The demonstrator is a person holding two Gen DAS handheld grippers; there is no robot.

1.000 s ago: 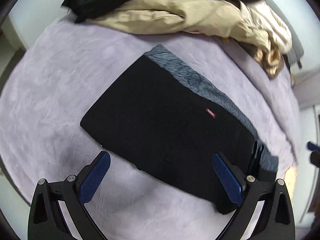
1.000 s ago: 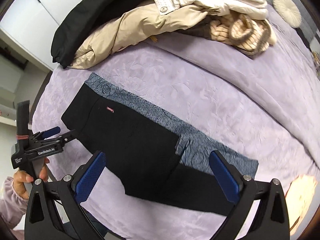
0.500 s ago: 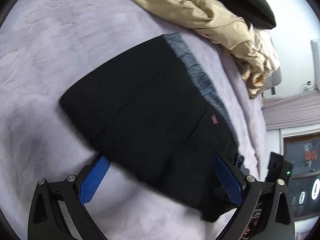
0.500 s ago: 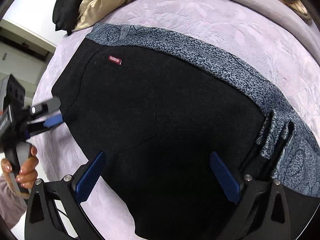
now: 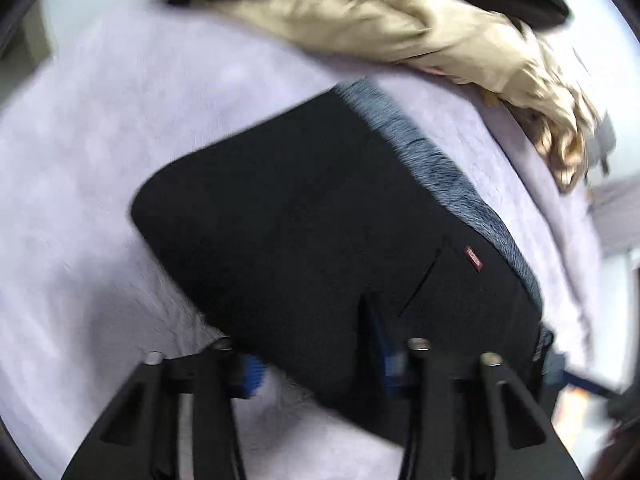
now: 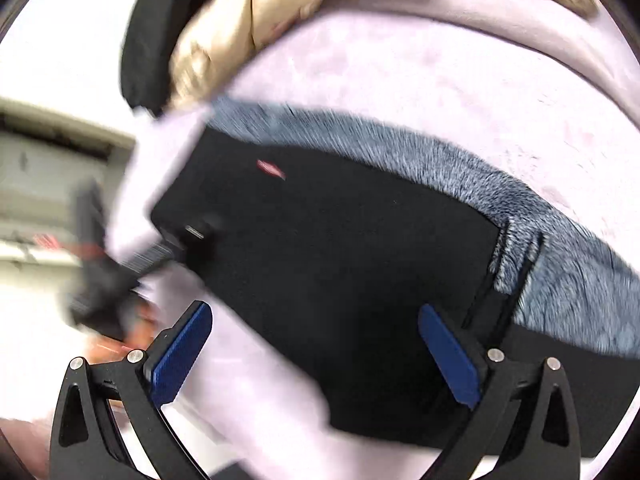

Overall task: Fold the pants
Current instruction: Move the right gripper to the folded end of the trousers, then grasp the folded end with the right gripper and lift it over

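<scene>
Blue ribbed pads (image 5: 251, 374) on the left gripper (image 5: 318, 364) have come in close together with the near edge of the black pants (image 5: 312, 216) caught between them, so it looks clamped on the fabric, though the frame is pretty smeared; over on the right gripper (image 6: 316, 356) the blue pads (image 6: 182, 358) sit wide apart, one over bare bedspread and the other over the black cloth, nothing held; the pants lie folded flat on the lilac bedspread (image 5: 92, 128), with a grey-blue patterned strip (image 6: 460, 168) running along the far edge; there's a tiny red label (image 5: 473, 258) near that strip, too blurry to read any wording; in the right wrist view the left gripper shows up again at the pants' left corner, hand behind it all motion blur; further back, a heap of tan clothes (image 5: 384, 28) and a black garment (image 6: 146, 36) are piled at the far side of the bed.
</scene>
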